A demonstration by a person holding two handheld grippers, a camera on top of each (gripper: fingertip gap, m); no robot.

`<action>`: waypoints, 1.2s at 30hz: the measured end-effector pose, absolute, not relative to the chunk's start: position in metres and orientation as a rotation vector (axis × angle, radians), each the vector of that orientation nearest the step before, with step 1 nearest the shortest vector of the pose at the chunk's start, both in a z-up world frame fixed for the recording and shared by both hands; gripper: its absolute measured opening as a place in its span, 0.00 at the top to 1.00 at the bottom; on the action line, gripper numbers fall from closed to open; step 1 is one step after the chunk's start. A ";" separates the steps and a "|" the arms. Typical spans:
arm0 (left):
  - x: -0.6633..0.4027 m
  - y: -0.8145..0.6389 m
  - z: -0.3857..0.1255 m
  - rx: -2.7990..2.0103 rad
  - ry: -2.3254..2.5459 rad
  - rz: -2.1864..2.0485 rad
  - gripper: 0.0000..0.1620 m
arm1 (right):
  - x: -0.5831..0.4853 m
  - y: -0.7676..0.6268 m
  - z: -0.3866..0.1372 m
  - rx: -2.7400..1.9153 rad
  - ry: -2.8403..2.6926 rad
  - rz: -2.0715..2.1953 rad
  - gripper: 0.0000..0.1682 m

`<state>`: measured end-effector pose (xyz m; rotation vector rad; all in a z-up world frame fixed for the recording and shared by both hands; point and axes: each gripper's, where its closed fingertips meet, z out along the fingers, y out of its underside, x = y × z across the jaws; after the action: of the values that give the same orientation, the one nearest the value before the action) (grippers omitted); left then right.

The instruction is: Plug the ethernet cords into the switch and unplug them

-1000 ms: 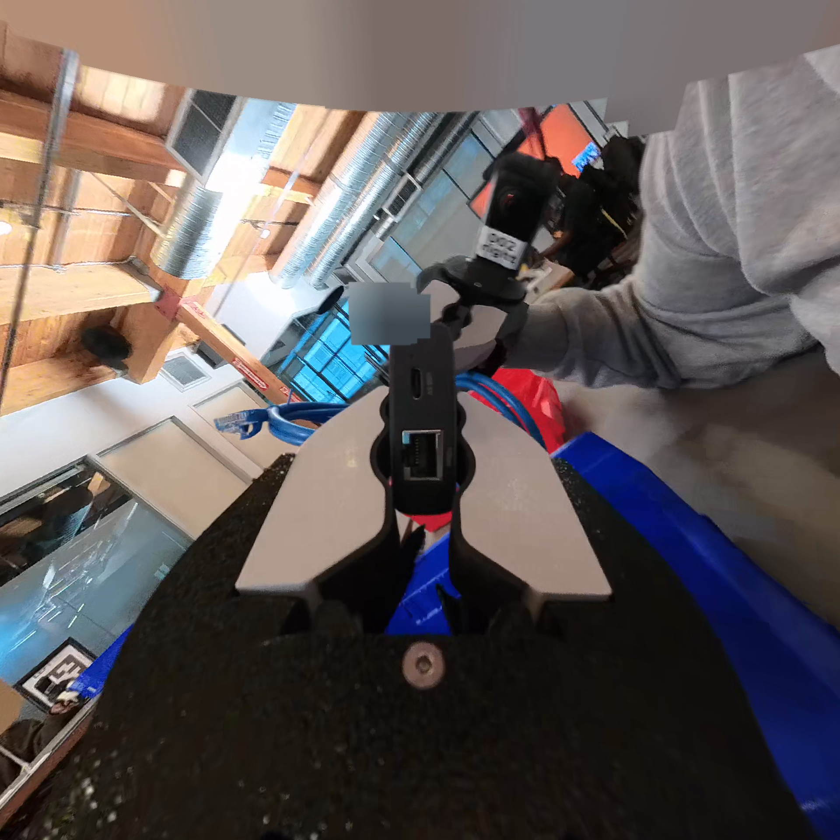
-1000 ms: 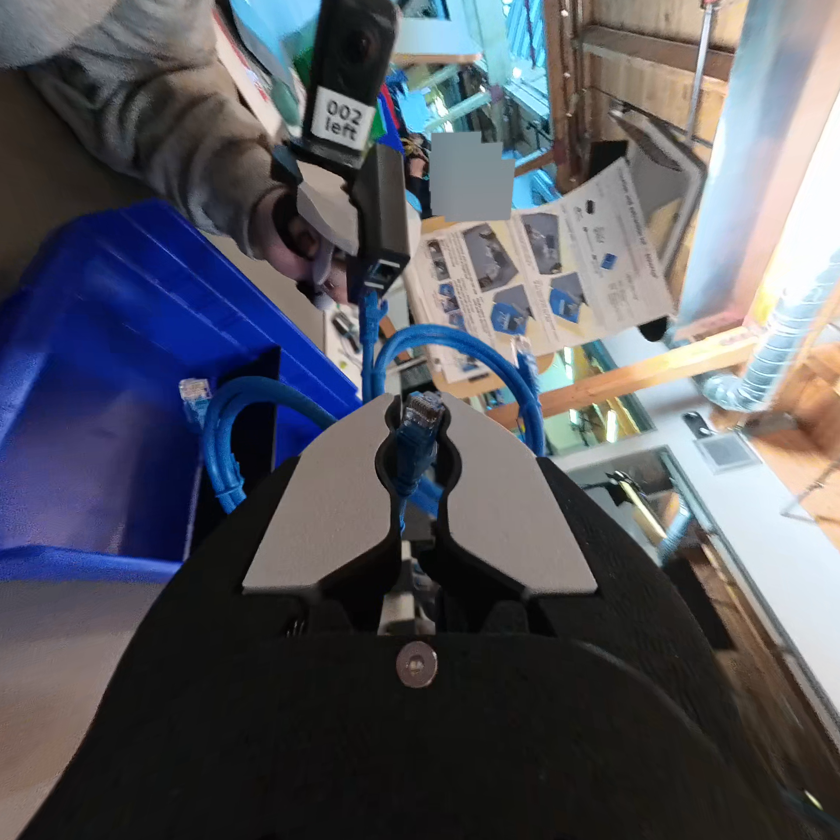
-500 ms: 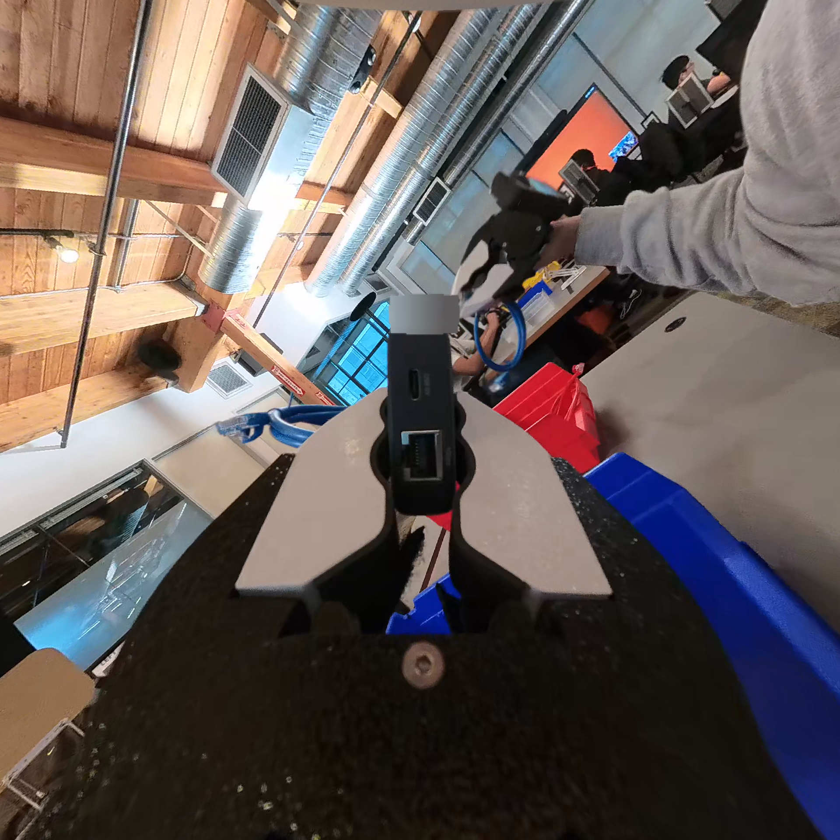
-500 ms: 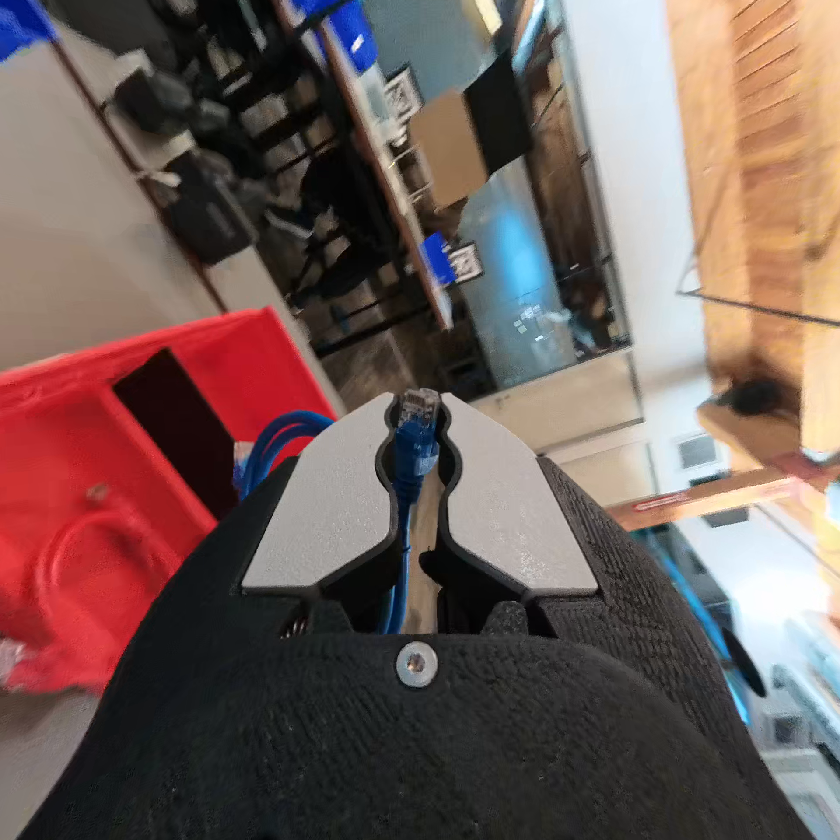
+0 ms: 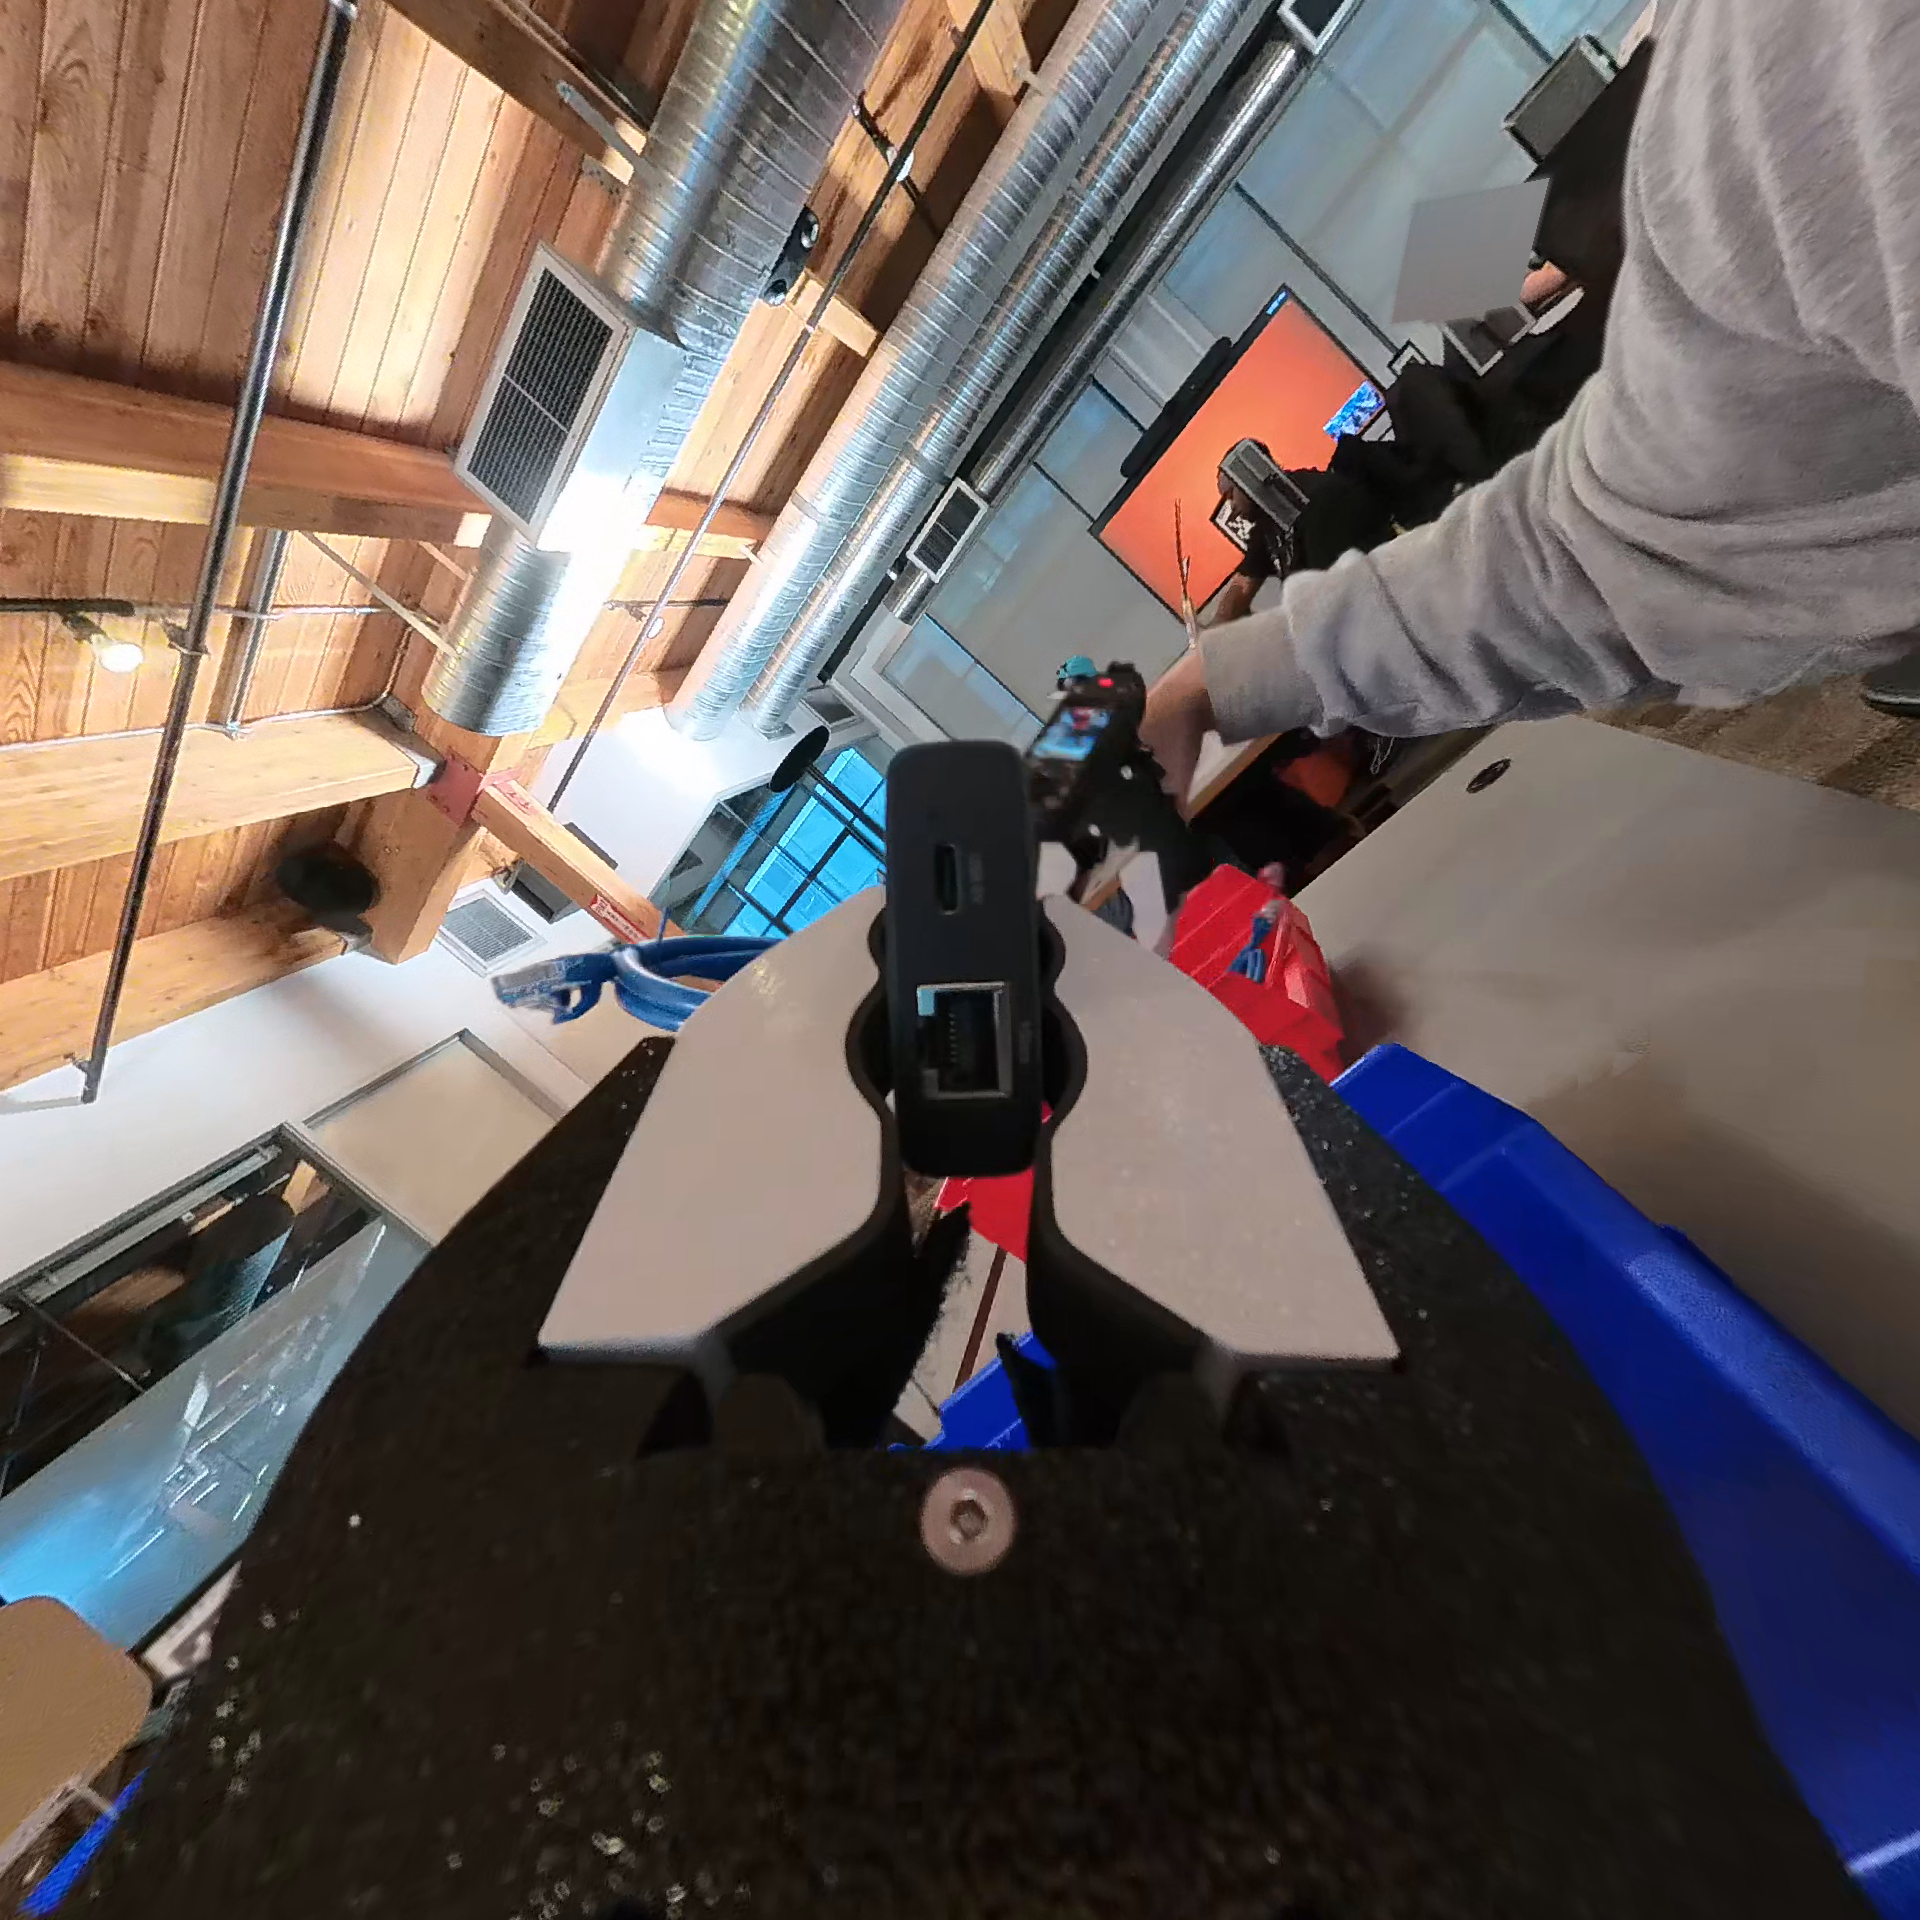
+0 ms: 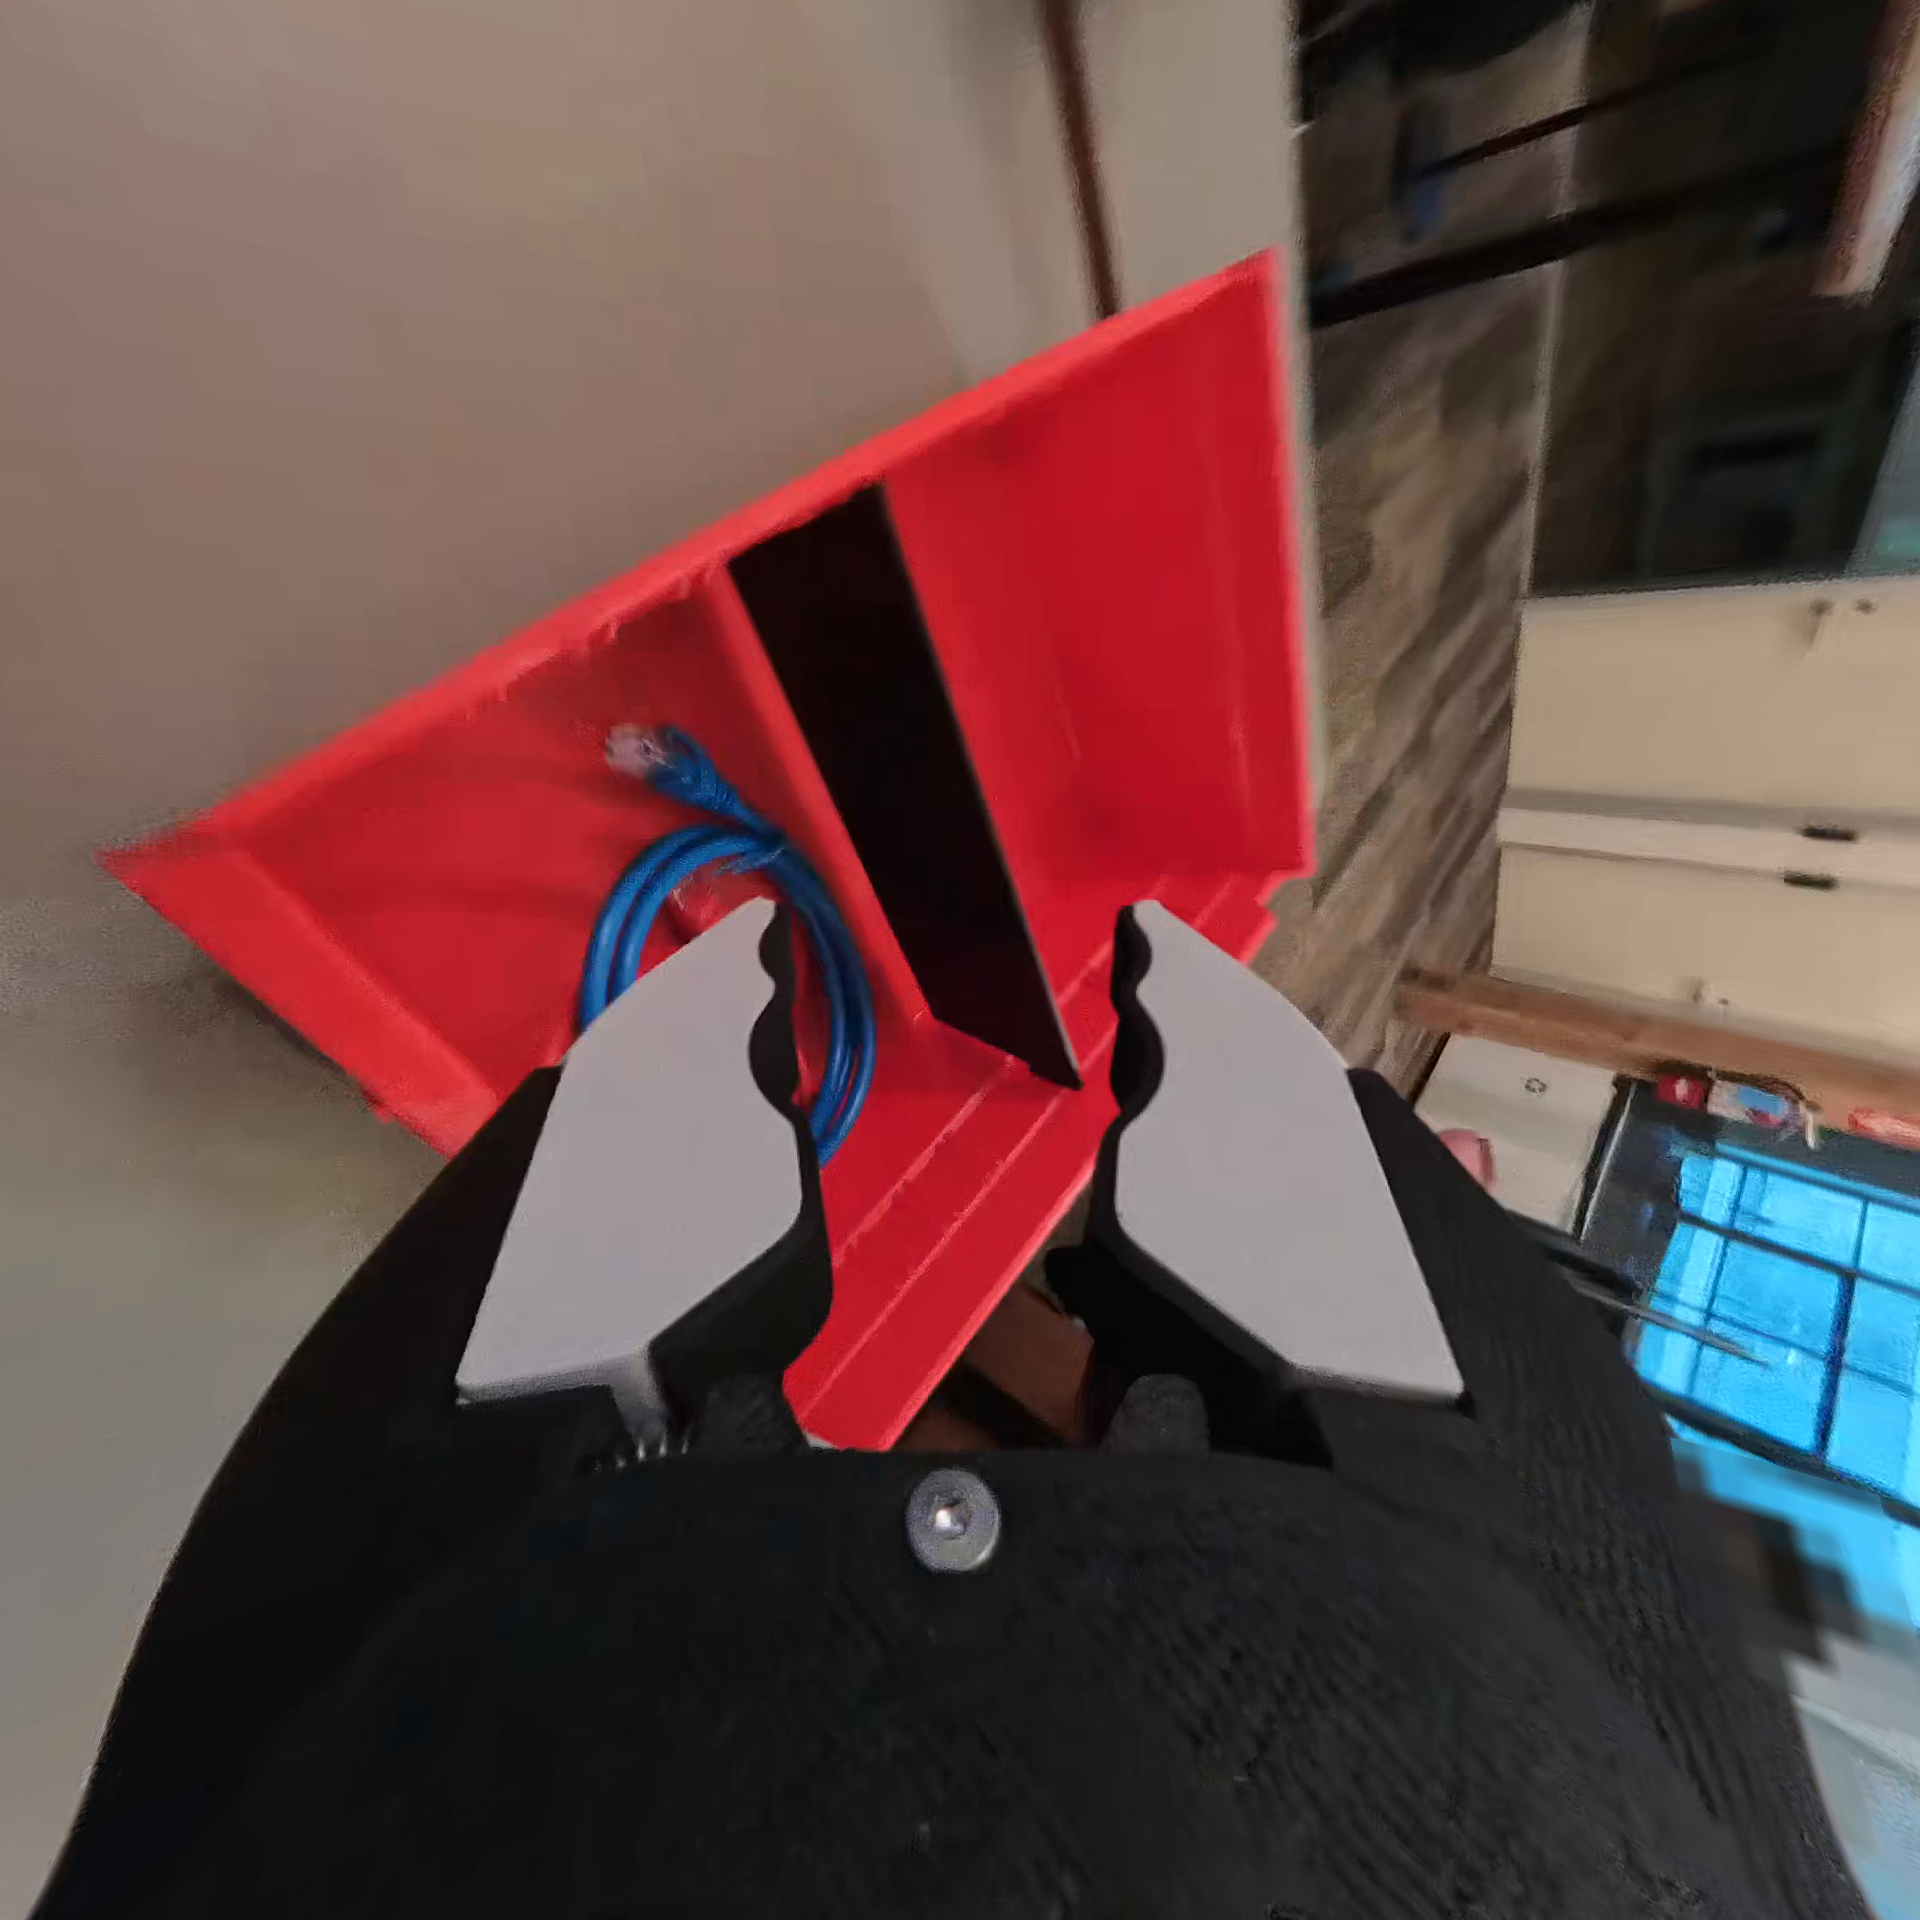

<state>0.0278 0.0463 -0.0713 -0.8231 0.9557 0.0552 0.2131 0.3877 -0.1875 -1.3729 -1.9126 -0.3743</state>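
Blue cable (image 6: 727,956) now in red bin (image 6: 1091,644)

I count two hand-held grippers: my left (image 5: 961,1023) and my right (image 6: 945,997). One black adapter (image 5: 961,935). Two bins: one red bin (image 6: 1091,582), one blue bin (image 5: 1662,1403). Two blue cables: one cable (image 6: 727,935) coiled in the red bin, another cable (image 5: 634,971) beside my left hand-held gripper.

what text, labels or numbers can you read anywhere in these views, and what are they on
Black adapter held in the left gripper: tiny marks beside its ports, too small to read.
Red sign on the wooden beam: lettering too small to read.
Orange screen: no legible text.
Red bin and blue cable: blurred, no writing visible.
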 end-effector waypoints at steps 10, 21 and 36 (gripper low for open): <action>0.046 0.038 -0.081 -0.798 1.084 0.144 0.87 | 0.094 0.073 -0.066 -0.387 -1.763 0.468 0.73; 0.075 0.018 -0.091 -0.754 1.218 0.097 0.87 | 0.046 0.038 -0.119 -0.219 -1.936 0.314 0.73; 0.093 0.015 -0.090 -0.747 1.190 0.220 0.87 | 0.032 0.052 -0.116 -0.234 -1.759 0.023 0.88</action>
<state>0.0933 0.0151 -0.0904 -0.7471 1.1899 0.2204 0.0315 0.0521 -0.1160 -0.2339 -1.7595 0.0232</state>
